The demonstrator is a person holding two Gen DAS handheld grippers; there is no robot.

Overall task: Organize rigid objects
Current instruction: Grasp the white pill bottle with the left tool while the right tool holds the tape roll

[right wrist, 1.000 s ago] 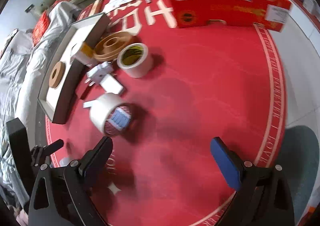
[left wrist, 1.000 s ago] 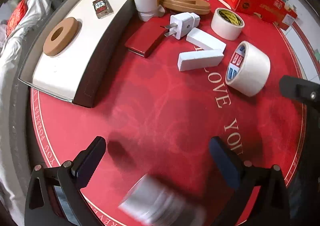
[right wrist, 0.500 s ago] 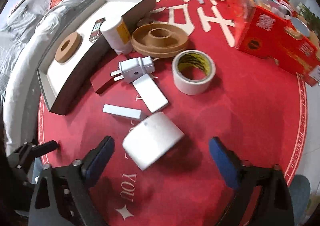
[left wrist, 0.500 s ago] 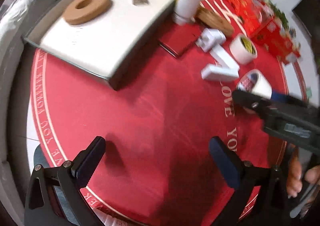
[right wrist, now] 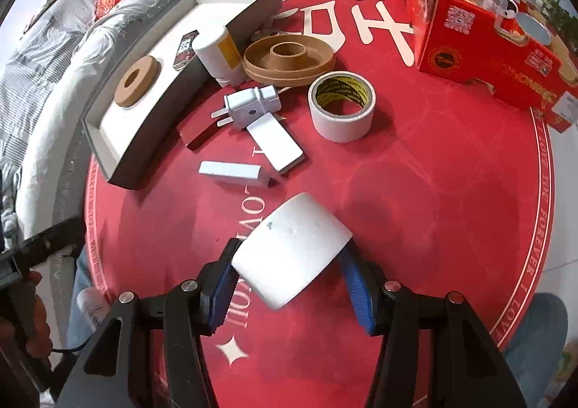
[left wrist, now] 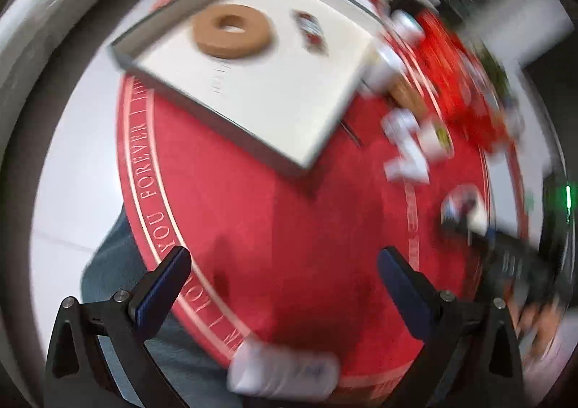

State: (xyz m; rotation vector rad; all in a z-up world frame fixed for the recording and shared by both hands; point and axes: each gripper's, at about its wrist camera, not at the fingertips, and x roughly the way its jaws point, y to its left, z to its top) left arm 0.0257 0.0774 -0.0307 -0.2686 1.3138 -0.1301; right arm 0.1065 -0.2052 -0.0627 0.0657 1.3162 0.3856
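Observation:
A wide white tape roll lies on its side on the red round table mat. My right gripper straddles it, jaws closing, both blue pads touching the roll's two ends. The same roll appears blurred at the right of the left wrist view. My left gripper hangs open over the table's near edge with nothing between its fingers. The open grey tray holds a brown ring and a small printed pack.
Loose on the mat lie a second tape roll, a white plug adapter, two white blocks, a white bottle, a brown spool and a dark red case. A red carton stands at the right.
My right gripper came down over the white tape roll and its jaws narrowed onto it. My left gripper swung away toward the table's edge and stayed open.

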